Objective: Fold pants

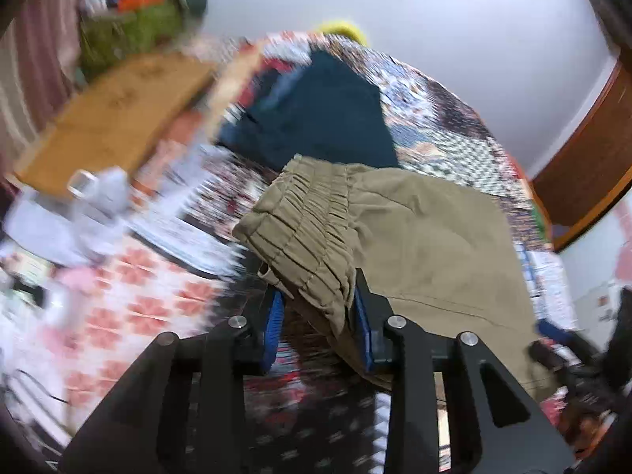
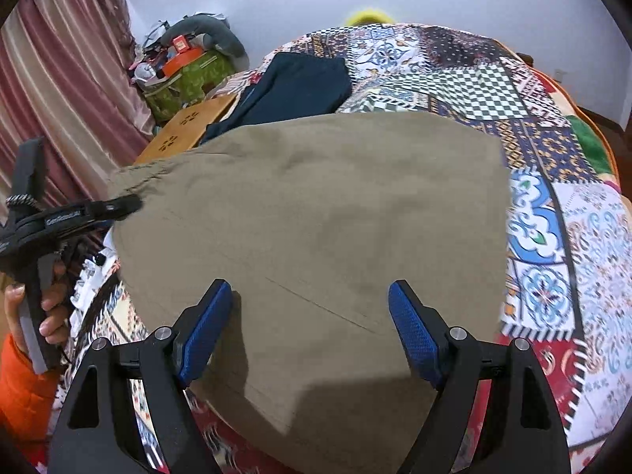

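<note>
Khaki pants (image 2: 316, 213) lie spread over a patchwork bedspread (image 2: 553, 213). In the left wrist view my left gripper (image 1: 320, 308) is shut on the pants' gathered elastic waistband (image 1: 304, 221) and holds that end lifted; the rest of the cloth (image 1: 434, 245) drapes to the right. In the right wrist view my right gripper (image 2: 310, 316) is open, its blue pads (image 2: 414, 335) just above the near part of the pants, holding nothing. The left gripper (image 2: 118, 205) shows there at the pants' left edge, at the waistband.
A dark navy garment (image 2: 300, 83) lies on the bed beyond the pants. A low wooden table (image 2: 185, 130) stands left of the bed, with a green box of clutter (image 2: 185, 75) and a pink curtain (image 2: 59, 91) behind. The left wrist view is motion-blurred.
</note>
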Action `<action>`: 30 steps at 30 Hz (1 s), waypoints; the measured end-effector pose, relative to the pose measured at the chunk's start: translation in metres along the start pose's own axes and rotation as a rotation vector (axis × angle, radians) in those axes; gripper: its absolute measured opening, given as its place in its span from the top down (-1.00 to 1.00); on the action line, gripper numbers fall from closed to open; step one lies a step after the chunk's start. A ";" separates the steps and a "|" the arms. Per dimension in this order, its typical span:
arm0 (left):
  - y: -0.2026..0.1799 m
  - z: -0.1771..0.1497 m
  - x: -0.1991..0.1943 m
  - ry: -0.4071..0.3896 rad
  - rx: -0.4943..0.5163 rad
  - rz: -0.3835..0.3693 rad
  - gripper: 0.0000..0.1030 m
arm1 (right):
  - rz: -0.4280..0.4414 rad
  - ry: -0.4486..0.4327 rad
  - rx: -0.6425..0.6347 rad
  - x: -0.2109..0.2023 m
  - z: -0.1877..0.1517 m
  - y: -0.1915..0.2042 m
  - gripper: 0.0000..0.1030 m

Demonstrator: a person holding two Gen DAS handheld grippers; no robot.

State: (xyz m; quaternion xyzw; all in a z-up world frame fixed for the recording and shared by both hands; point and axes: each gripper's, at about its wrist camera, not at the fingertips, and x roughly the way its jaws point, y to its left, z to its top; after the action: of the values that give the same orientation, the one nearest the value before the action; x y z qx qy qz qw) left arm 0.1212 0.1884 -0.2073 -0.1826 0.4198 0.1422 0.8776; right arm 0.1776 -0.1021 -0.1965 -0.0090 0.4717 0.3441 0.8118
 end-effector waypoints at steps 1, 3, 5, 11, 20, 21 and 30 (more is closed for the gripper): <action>0.001 -0.002 -0.009 -0.029 0.021 0.044 0.40 | -0.005 0.002 0.001 -0.002 -0.002 -0.001 -0.53; 0.001 -0.004 -0.025 -0.092 0.060 0.134 0.41 | -0.011 0.005 0.005 -0.006 -0.009 -0.004 -0.53; -0.001 -0.006 -0.039 -0.157 0.100 0.222 0.43 | -0.019 0.010 0.015 -0.010 -0.016 -0.008 -0.53; -0.034 -0.003 -0.067 -0.283 0.254 0.314 0.50 | -0.011 0.007 0.059 -0.011 -0.026 -0.019 -0.53; -0.106 0.010 -0.095 -0.344 0.406 0.131 0.56 | 0.002 -0.003 0.087 -0.011 -0.030 -0.024 -0.53; -0.111 0.011 -0.096 -0.339 0.411 0.109 0.57 | 0.002 -0.004 0.089 -0.011 -0.030 -0.024 -0.53; -0.158 0.012 -0.093 -0.142 0.473 -0.196 0.61 | -0.002 -0.006 0.110 -0.014 -0.033 -0.028 -0.53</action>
State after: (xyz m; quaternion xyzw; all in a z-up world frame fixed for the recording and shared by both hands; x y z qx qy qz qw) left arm 0.1368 0.0442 -0.0953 -0.0016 0.3592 -0.0332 0.9327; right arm 0.1637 -0.1421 -0.2127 0.0364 0.4876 0.3168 0.8127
